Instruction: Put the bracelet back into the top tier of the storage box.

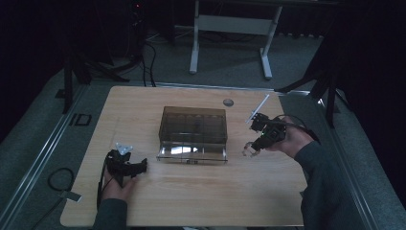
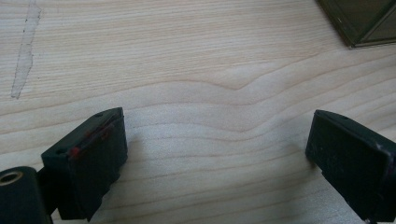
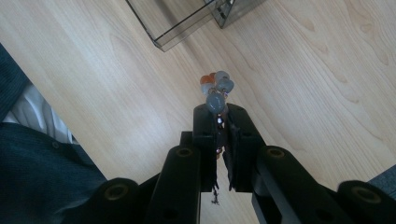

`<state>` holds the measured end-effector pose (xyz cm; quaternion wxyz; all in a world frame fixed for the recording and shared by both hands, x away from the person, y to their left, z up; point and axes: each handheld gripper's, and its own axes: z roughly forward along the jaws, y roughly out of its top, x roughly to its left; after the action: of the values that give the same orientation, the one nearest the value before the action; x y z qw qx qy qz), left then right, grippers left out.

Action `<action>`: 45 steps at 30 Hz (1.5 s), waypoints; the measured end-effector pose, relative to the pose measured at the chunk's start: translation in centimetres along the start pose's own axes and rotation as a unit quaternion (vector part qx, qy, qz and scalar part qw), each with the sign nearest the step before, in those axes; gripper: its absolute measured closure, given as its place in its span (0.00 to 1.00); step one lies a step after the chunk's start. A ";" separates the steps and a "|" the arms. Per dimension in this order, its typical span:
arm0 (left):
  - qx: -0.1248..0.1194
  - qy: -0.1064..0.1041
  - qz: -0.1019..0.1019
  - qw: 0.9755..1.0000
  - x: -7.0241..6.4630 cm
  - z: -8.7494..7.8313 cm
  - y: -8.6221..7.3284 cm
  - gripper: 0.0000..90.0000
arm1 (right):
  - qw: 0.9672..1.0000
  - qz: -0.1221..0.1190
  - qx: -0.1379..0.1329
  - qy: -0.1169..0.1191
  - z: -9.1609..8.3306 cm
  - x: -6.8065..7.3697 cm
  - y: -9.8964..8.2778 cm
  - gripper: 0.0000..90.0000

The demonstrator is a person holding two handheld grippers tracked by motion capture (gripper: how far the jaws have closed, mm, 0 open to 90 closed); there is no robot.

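Pinching beaded string (image 3: 216,91), pale grey and orange beads, right gripper (image 3: 218,112) jaws; left gripper (image 2: 215,140) jaws wide.

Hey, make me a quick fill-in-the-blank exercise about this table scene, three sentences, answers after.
1. The right tool is shut on a string of ____.
2. The left tool rests on the wooden table with its jaws ____.
3. The smoky clear box has its drawer pulled ____.

Missing words: beads; open; out
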<state>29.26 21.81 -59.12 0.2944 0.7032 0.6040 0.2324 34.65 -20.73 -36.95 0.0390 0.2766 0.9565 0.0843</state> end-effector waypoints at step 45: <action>-0.001 0.000 -0.001 1.000 0.0 0.0 0.0 0.06 | 0.999 -0.041 -0.001 0.004 -0.8 1.4 2.9 0.93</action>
<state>29.27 21.80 -59.13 0.2953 0.7023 0.6046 0.2326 34.87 -17.63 -35.68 0.0388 0.2366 0.9672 0.0843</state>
